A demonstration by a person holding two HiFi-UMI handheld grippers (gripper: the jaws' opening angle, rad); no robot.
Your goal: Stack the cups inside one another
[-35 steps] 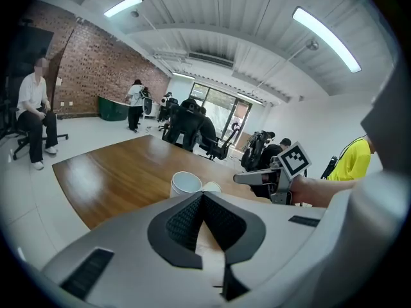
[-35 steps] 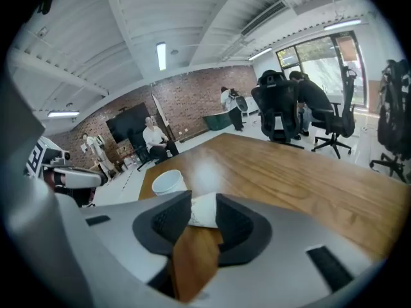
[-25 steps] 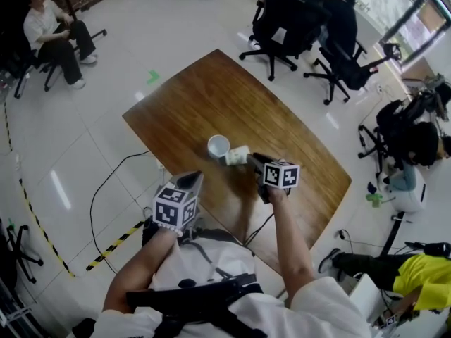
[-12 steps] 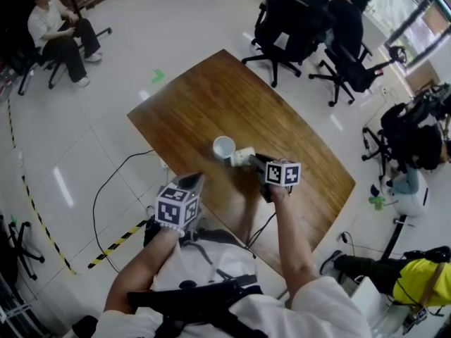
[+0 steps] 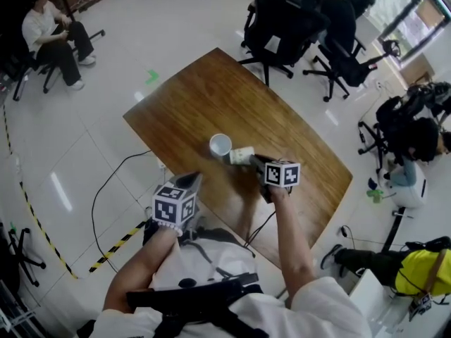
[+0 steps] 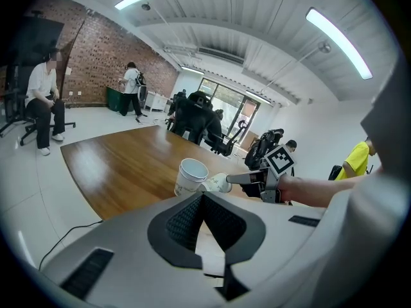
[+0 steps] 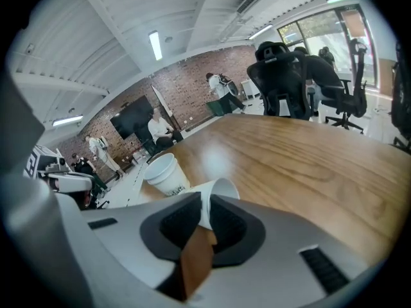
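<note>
1. The two cups sit on the brown wooden table [image 5: 211, 94], toward its near edge and about midway along it. An upright white paper cup [image 5: 220, 144] stands mouth up. Just beside it, toward the person's right, a tipped white paper cup [image 5: 242, 155] lies on its wall.
2. The right gripper [image 5: 252, 159] has just been closing its jaws. Its own view shows the pads pinching the narrow end of the tipped white paper cup [image 7: 215, 194], whose mouth appears to point away from the gripper.
3. The left gripper [image 5: 192, 180] hangs off the near edge with its fingers pressed together on nothing — it plays no part yet.
4. The step in hand looks like securing the tipped cup. The squeeze should be only firm enough to lift, since thin paper probably buckles.
5. The cups lie close together, so a sideways sweep could topple the upright one — rising clear of the table first seems safer.
6. The base should then swing down over the open mouth and lower straight in. With the grip this near the base, the jaws may meet the rim, so the last stretch is likely a release.
</note>
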